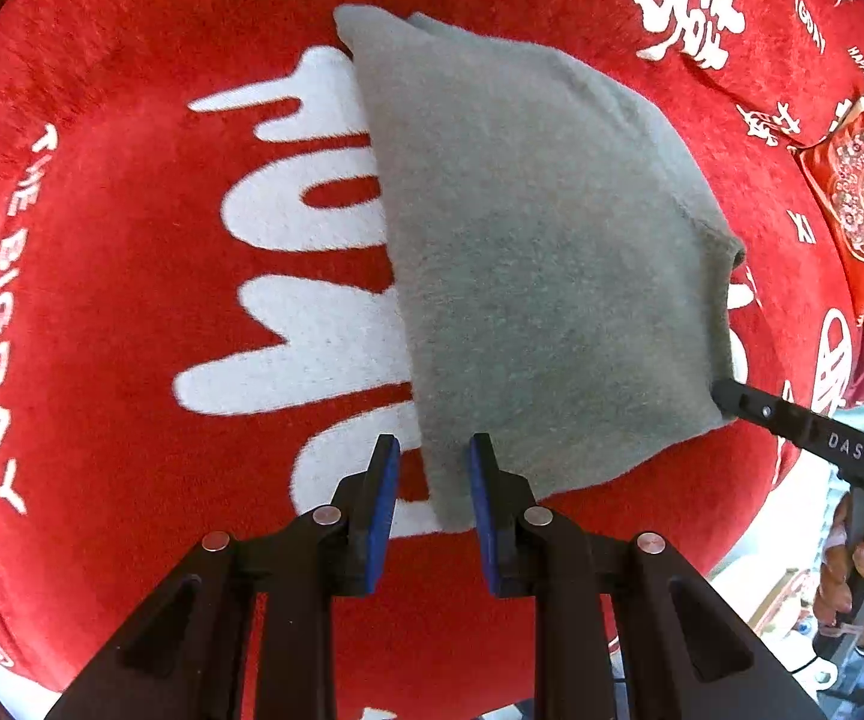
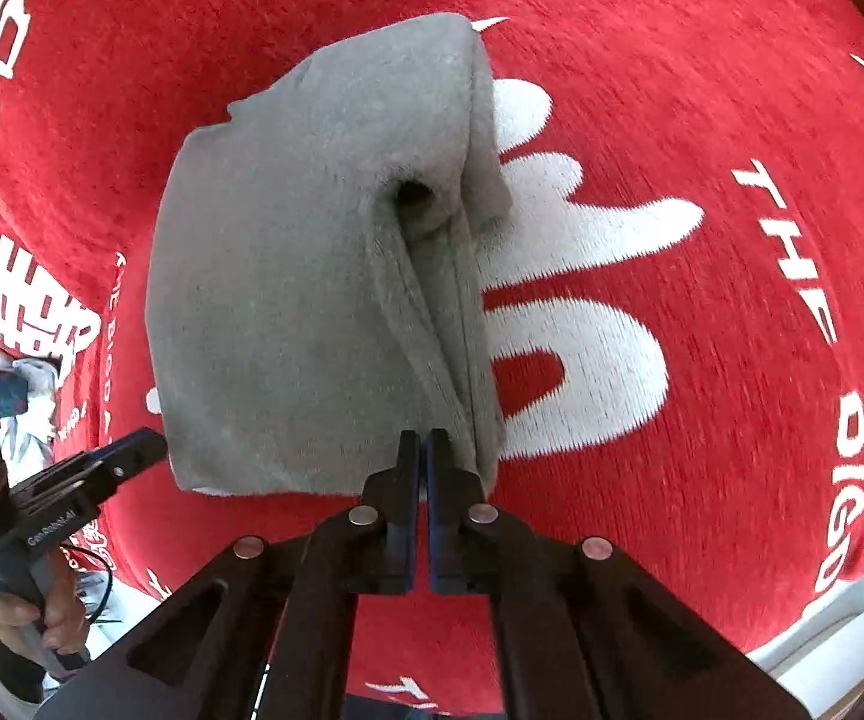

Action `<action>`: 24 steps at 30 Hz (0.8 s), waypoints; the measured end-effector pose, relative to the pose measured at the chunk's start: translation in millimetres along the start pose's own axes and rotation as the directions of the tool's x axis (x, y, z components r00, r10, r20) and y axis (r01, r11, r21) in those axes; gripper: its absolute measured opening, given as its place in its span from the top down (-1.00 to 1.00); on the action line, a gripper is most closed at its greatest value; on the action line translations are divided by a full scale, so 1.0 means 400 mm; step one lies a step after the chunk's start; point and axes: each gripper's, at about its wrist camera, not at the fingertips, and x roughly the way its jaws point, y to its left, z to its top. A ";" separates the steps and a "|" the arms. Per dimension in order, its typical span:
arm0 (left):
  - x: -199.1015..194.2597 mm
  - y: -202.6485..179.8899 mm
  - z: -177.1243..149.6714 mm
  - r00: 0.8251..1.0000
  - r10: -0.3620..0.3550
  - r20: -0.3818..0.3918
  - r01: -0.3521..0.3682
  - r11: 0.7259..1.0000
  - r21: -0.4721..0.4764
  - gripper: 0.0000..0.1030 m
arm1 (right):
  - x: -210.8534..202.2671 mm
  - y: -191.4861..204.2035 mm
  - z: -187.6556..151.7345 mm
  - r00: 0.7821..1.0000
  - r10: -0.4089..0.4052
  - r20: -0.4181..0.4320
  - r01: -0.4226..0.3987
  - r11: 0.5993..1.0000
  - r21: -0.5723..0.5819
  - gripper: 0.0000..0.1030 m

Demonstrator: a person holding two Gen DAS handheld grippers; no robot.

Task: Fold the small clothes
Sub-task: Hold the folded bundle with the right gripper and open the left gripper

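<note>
Already the right gripper (image 2: 424,450) is pinching shut on the grey garment's (image 2: 312,276) near edge, lifting it off the red blanket (image 2: 732,360); the left gripper (image 1: 435,468), jaws narrowly apart, seems to be straddling the opposite corner loosely, which could slip out and skew the fold.

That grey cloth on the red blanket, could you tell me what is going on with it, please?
A person is folding a small grey garment over a red blanket with white lettering, using a handheld gripper in each hand. The right gripper is shut on one near corner of the garment. The left gripper has the other near corner between its jaws, though whether the pads press on it is unclear.
</note>
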 end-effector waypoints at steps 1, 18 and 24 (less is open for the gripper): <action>-0.008 0.002 -0.001 1.000 0.010 0.007 -0.010 1.000 -0.001 0.52 | -0.002 -0.004 -0.004 1.000 0.004 -0.001 -0.004 1.000 0.016 1.00; -0.036 0.005 -0.009 0.995 0.088 0.040 -0.088 0.996 0.020 0.52 | -0.031 0.016 -0.053 1.000 0.017 0.015 -0.018 0.996 0.084 0.90; -0.029 0.014 0.000 0.993 0.115 0.038 -0.115 0.993 -0.002 0.52 | -0.040 0.029 -0.007 0.999 0.029 0.020 -0.030 0.998 0.063 0.90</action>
